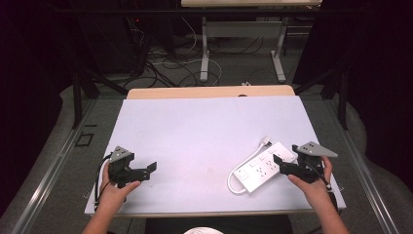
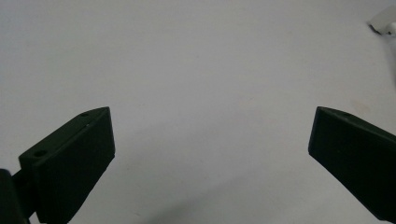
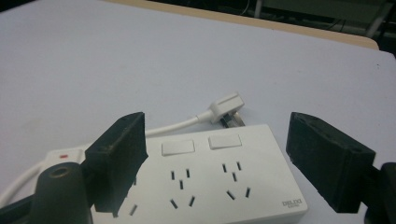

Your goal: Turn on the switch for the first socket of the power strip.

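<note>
A white power strip (image 1: 260, 168) lies flat on the table (image 1: 195, 126), toward its right near edge, set at a slant. Its white cord (image 1: 233, 183) loops round the near end and runs along the far side to the plug (image 3: 226, 108), which lies just beside the strip's far end.

The right hand-held gripper (image 1: 281, 164) hangs just over the strip's right end with its jaws wide apart, closed on nothing; in the right gripper view they stand to either side of the strip's socket face. The left hand-held gripper (image 1: 146, 169) sits well apart at the table's left near part, jaws likewise spread over bare table top.

The strip looks like a rigid plastic box, light and smooth, so it would probably slide if pushed; its long side walls seem the surest place to grip. The cord is pliant and will likely trail behind.

The strip's near end is cut off in the right gripper view, and the small grey brand lettering (image 3: 293, 203) is too small to read. A red mark (image 3: 67, 156), perhaps the switch, is partly hidden behind one jaw.
</note>
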Demonstrator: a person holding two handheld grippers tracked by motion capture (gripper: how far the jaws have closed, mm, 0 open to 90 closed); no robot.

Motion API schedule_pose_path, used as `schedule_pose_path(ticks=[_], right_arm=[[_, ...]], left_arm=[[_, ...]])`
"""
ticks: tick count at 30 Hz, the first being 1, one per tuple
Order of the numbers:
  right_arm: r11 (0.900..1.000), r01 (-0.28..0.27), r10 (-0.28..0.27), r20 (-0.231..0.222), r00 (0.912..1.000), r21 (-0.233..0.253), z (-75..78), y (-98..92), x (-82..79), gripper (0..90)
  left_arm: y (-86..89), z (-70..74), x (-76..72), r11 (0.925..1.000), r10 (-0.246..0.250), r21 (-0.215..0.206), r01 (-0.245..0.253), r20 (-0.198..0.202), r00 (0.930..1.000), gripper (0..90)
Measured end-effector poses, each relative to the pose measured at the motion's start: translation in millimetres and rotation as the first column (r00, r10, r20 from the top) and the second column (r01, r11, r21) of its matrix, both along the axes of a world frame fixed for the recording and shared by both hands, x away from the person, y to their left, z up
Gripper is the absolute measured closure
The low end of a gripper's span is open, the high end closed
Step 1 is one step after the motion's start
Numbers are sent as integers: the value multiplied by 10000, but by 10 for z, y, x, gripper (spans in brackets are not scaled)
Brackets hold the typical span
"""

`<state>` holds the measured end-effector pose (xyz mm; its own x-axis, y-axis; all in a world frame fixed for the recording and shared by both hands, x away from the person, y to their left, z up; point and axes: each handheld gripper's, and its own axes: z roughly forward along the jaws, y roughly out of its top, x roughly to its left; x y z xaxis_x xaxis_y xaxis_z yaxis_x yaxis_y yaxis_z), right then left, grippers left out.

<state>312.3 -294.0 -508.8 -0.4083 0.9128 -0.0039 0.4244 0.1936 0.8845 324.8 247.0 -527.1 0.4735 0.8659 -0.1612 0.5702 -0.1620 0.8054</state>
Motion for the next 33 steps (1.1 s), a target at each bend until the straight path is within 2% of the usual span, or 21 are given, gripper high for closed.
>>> schedule_pose_path(ticks=[2,3,6,8,10,11,12,13,17,22,33], right_arm=[[9998,-55,54,-49,10000,-167,-53,-20,7,188],[9997,106,-107,-64,9999,-228,-75,-22,7,188],[9990,-69,66,-74,10000,-449,-111,-39,4,194],[9979,-214,209,-95,9997,-617,-130,-30,-1,207],[9964,-311,310,-26,9995,-794,-145,-14,2,239],[9959,-409,398,-151,9991,-804,-140,-8,-11,242],[9955,-516,509,-110,9986,-799,-140,-4,-14,255],[9949,-637,628,-144,9979,-780,-136,1,-20,282],[9944,-764,752,-202,9970,-730,-97,44,-59,325],[9905,-1095,1051,-550,9929,-832,-38,99,-44,352],[9822,-1374,1212,-1270,9845,-1282,127,167,33,356]], left_arm=[[-16,-6,16,10000,-86,42,86,15,10000,5],[-36,-11,21,10000,-69,64,69,22,10000,5],[-53,-26,21,10000,-46,65,45,108,9999,5],[-52,-27,19,9998,-117,166,117,4,9999,5],[-59,-34,20,9998,-34,205,31,144,9999,5],[-54,-26,19,9996,-85,252,82,87,9999,5],[-63,-35,11,9999,34,151,-37,195,9998,5],[-52,-25,7,9998,-60,201,58,73,10000,5],[-36,-22,0,9996,-5,276,1,162,9999,5],[-21,-22,-1,9997,119,198,-122,146,9998,6],[-29,-44,3,9997,200,144,-202,123,9997,12]])
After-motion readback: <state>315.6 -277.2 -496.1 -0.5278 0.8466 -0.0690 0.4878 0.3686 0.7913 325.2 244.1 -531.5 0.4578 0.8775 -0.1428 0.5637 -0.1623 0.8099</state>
